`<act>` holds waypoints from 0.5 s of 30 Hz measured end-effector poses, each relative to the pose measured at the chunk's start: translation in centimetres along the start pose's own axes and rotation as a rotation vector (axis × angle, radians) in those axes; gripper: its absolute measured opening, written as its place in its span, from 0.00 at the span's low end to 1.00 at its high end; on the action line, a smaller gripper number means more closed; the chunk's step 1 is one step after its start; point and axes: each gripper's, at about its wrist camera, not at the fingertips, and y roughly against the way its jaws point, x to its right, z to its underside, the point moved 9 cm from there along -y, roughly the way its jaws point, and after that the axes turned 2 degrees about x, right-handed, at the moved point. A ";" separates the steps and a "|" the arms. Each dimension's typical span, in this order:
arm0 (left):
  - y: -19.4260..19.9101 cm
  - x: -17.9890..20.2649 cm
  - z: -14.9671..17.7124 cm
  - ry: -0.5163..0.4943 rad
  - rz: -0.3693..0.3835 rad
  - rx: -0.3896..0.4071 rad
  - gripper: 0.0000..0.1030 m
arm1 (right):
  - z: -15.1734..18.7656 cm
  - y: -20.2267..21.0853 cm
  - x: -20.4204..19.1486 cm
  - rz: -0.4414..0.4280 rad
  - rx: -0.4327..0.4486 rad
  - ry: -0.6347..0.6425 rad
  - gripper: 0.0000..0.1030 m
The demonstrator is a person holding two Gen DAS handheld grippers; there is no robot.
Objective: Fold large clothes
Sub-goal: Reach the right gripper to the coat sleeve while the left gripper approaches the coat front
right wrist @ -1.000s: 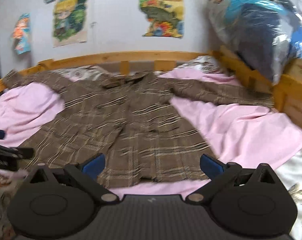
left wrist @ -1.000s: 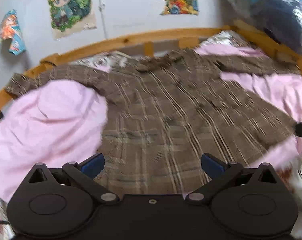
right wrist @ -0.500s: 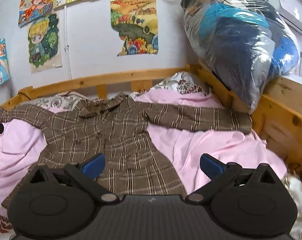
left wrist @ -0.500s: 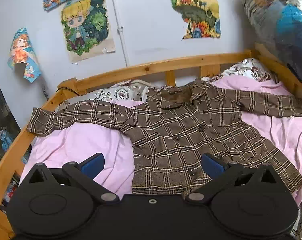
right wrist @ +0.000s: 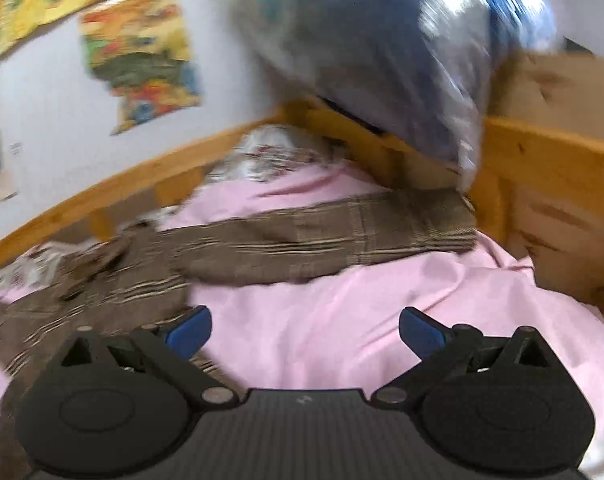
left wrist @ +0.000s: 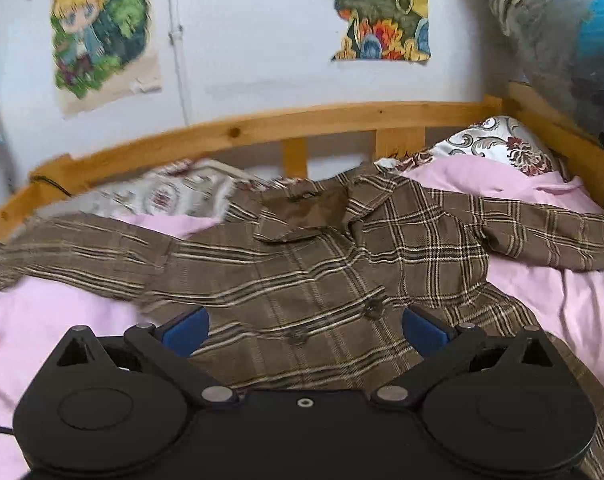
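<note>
The coat (left wrist: 302, 280), brown plaid with a collar and buttons, lies face up and spread flat on the pink sheet (left wrist: 54, 320) of the bed (left wrist: 262, 128), collar toward the wooden headboard rail. Both sleeves reach straight out to the sides, which suits folding: every edge is exposed and nothing is doubled over yet, so the task looks barely begun

One sleeve (right wrist: 342, 232) runs across the sheet to the right until its cuff nearly meets the bed's side board, just under a large plastic-wrapped bundle (right wrist: 382, 60) leaning on the frame. The other sleeve (left wrist: 82, 252) stretches toward the left edge of the bed. A patterned pillow (left wrist: 502, 148) sits at the head, partly under the sheet, clear of the coat

The left gripper (left wrist: 304, 326) hangs over the coat's front, near the buttons, jaws wide apart and holding nothing. The right gripper (right wrist: 304, 328) is likewise spread and empty, above bare sheet between the coat's body and the right sleeve; its view is blurred, so finer detail there cannot be told. Each gripper seems aimed at its own side of the coat, likely so that a sleeve or side edge can be pinched and brought in over the body

Posters (left wrist: 378, 12) hang on the wall behind, apart from the work
</note>
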 end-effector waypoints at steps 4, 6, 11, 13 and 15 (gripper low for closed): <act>-5.4 1.7 1.0 -0.007 0.062 -0.027 1.00 | -1.0 -3.8 1.8 0.094 0.043 -0.077 0.94; -7.4 2.2 1.4 -0.022 0.084 -0.044 0.99 | -1.7 -5.6 3.0 0.152 0.081 -0.119 0.93; -11.0 2.8 2.2 -0.045 0.098 -0.041 1.00 | -2.6 -10.0 6.8 0.305 0.102 -0.279 0.76; -12.1 2.9 2.3 -0.024 0.110 -0.048 0.99 | -2.5 -11.2 8.3 0.374 0.092 -0.337 0.70; -12.8 2.7 2.4 0.003 0.103 -0.047 0.99 | -2.5 -12.1 9.4 0.450 0.088 -0.353 0.67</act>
